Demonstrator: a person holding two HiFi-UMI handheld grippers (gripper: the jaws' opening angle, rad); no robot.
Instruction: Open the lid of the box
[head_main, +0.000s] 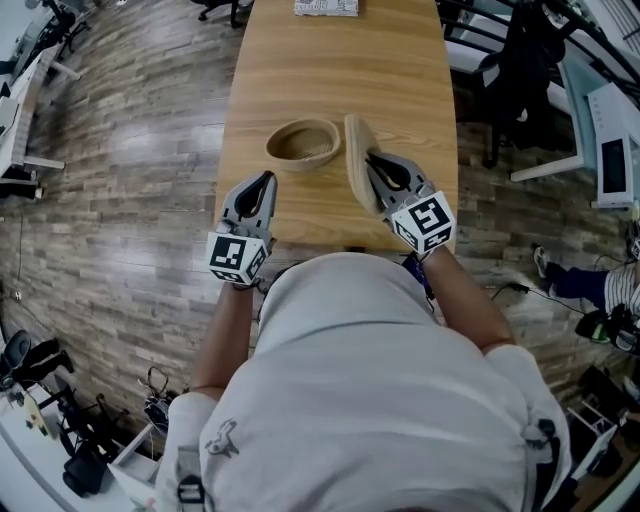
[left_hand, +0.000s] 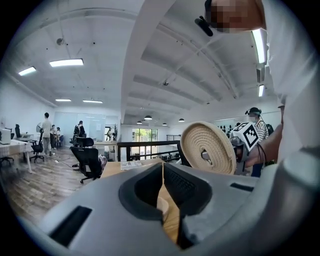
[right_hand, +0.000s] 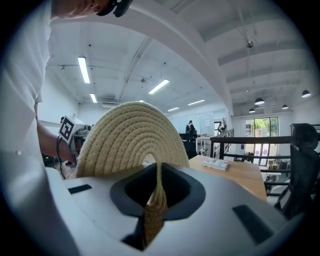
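Note:
A round woven box (head_main: 302, 142) sits open on the wooden table (head_main: 330, 70). Its woven lid (head_main: 357, 160) is off the box, standing on edge just right of it, and my right gripper (head_main: 374, 162) is shut on the lid's rim. The right gripper view shows the lid (right_hand: 132, 140) rising straight up from between the closed jaws of the right gripper (right_hand: 157, 195). My left gripper (head_main: 265, 180) hovers near the table's front edge, left of the box, shut with nothing in it. From the left gripper (left_hand: 162, 175) the lid (left_hand: 207, 147) shows at the right.
A white booklet (head_main: 325, 7) lies at the table's far end. A dark office chair (head_main: 520, 50) and a white desk (head_main: 600, 120) stand to the right of the table. Wood floor runs along the left side.

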